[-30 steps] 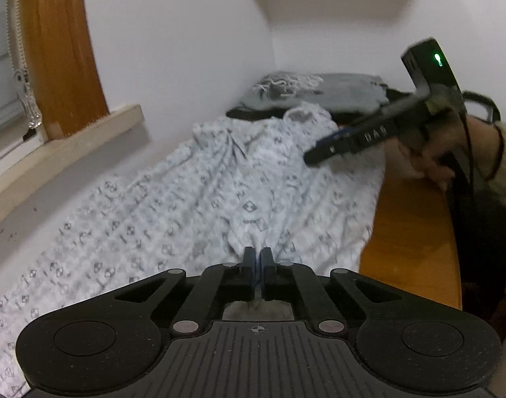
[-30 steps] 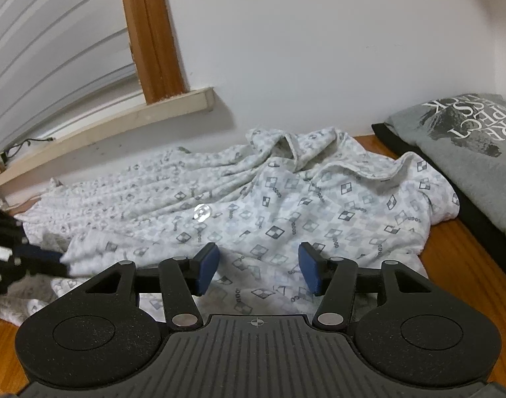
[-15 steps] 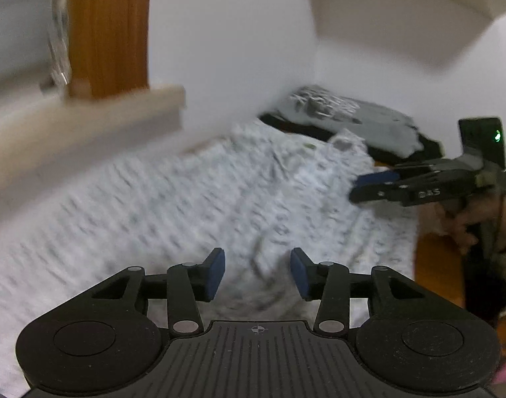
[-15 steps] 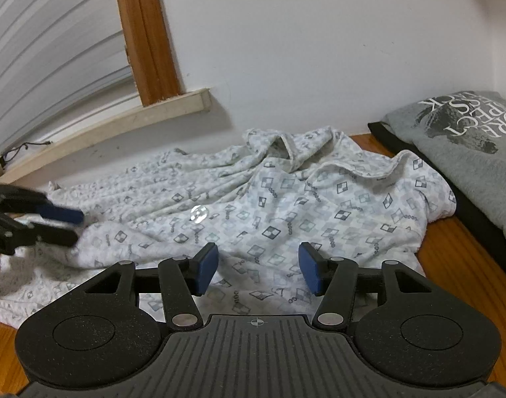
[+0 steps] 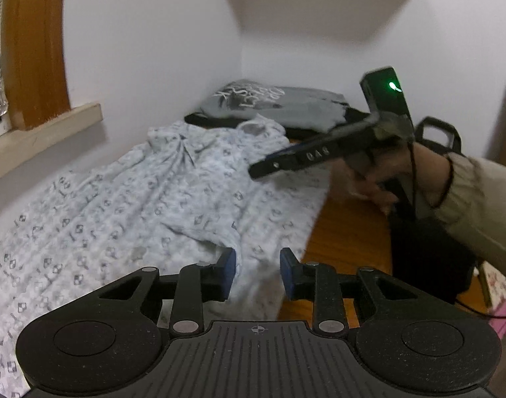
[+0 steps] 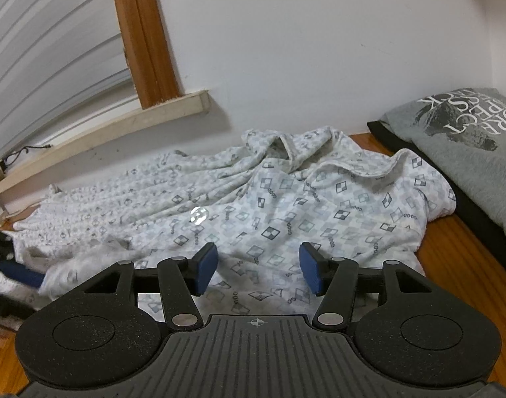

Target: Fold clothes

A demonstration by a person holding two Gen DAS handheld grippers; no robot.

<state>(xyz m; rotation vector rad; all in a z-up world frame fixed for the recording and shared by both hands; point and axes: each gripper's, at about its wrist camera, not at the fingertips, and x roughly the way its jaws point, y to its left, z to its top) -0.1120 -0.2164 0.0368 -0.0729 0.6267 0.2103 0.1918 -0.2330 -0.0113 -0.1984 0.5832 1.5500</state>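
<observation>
Spread rumpled over a wooden table (image 6: pixel 465 252), against the white wall (image 6: pixel 319 49): a pale patterned shirt (image 6: pixel 286 205), collar bunched at the far end, a clear button (image 6: pixel 199 215) showing near its middle. Beyond it, at the far right end of the table, a folded grey T-shirt (image 6: pixel 468 139) with a dark print, lying on top of something black (image 5: pixel 226 120).

Left tool (image 5: pixel 258 270) low over the near edge of the shirt, jaws closing, a raised fold of the fabric standing between the blue pads (image 5: pixel 229 267); impossible to tell whether the pads touch it yet.

Right tool (image 6: pixel 259 267) hovering over the shirt's middle part, jaws about halfway apart, nothing gripped, only cloth lying below. Seen from the left wrist view, gripped by a hand (image 5: pixel 382 174) in a beige sleeve (image 5: pixel 478 199), a green light (image 5: pixel 393 85) glowing on top.

On the left, a wooden window frame (image 6: pixel 143 36) and a pale sill (image 6: pixel 127 122).
</observation>
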